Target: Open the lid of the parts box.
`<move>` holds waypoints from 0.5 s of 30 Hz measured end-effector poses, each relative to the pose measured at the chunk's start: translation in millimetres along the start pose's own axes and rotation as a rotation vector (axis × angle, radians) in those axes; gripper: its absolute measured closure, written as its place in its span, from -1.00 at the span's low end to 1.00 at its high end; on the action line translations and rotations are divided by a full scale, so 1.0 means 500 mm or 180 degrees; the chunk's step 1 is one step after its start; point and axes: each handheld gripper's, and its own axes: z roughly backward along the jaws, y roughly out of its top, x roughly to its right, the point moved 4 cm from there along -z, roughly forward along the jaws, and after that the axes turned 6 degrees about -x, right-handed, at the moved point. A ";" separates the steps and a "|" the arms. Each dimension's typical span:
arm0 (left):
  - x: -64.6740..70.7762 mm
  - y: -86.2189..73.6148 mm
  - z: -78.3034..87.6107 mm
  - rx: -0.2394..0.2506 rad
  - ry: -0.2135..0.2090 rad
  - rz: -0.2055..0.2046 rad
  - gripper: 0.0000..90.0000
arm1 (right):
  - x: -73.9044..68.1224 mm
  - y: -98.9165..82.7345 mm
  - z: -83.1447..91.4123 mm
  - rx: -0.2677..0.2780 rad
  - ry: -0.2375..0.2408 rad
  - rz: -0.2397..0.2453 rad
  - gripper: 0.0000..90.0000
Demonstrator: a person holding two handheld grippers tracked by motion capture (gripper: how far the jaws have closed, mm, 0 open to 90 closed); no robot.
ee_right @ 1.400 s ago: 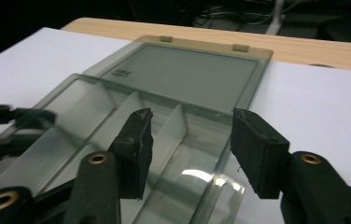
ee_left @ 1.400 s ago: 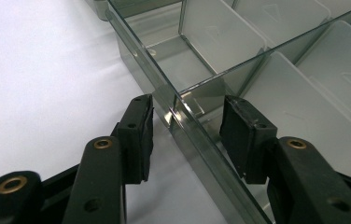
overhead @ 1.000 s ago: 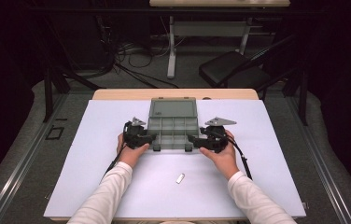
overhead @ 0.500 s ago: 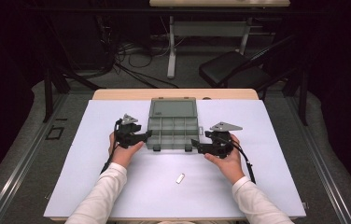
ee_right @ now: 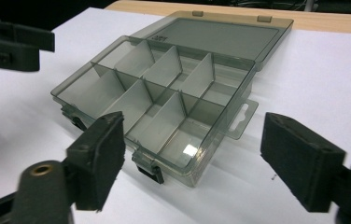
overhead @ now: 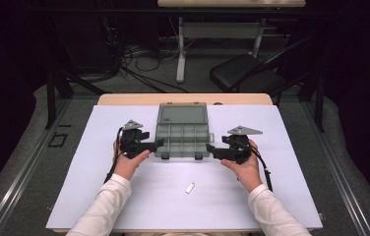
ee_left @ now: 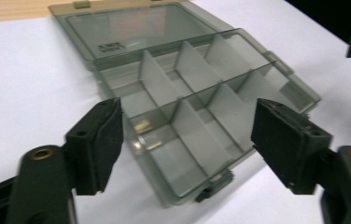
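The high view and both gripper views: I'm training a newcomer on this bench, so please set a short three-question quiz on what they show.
1. True or false: the lid of the smoky clear plastic compartment box lies open.
2. What lies on the white sheet nearest the person?
A. a small pale flat piece
B. a screwdriver
C. a red cap
3. Are the jaws of the left gripper and the right gripper pressing on the box?

Key: 1 true. 2 A, the small pale flat piece. 3 No: both have just been opening and stand apart beside it.

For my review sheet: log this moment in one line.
box: open, empty | left gripper: jaws just opening, nothing held | right gripper: same | small part: on mat
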 end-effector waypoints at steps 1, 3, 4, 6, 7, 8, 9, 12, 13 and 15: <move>0.004 -0.001 -0.001 -0.0028 -0.0012 -0.0007 -0.51 | 0.002 0.001 0.002 0.0007 0.0006 -0.0001 -0.58; 0.008 -0.002 -0.004 -0.0040 -0.0021 -0.0007 -0.65 | 0.003 0.003 0.005 0.0025 0.0000 0.0029 -0.64; 0.013 -0.003 -0.005 -0.0063 -0.0007 0.0011 -0.67 | 0.003 0.003 0.007 0.0035 -0.0004 0.0055 -0.66; 0.019 -0.004 -0.003 -0.0074 -0.0033 -0.0027 -0.67 | 0.001 0.005 0.011 0.0054 -0.0011 0.0088 -0.67; 0.019 -0.004 -0.003 -0.0074 -0.0033 -0.0027 -0.67 | 0.000 0.006 0.013 0.0043 0.0009 0.0053 -0.69; 0.025 -0.006 0.001 -0.0095 -0.0041 -0.0062 -0.67 | -0.001 0.007 0.014 -0.0031 -0.0005 -0.0014 -0.72; 0.028 -0.006 0.003 -0.0070 -0.0028 -0.0057 -0.67 | -0.001 0.008 0.016 -0.0014 0.0005 -0.0005 -0.74; 0.040 -0.007 0.014 -0.0043 0.0010 -0.0111 -0.67 | 0.000 0.011 0.021 0.0040 0.0014 -0.0016 -0.74; 0.044 -0.007 0.018 -0.0042 0.0014 -0.0137 -0.67 | 0.001 0.012 0.022 0.0048 0.0006 -0.0012 -0.74; 0.049 -0.008 0.022 -0.0031 0.0007 -0.0143 -0.67 | 0.001 0.012 0.023 0.0055 -0.0004 -0.0011 -0.74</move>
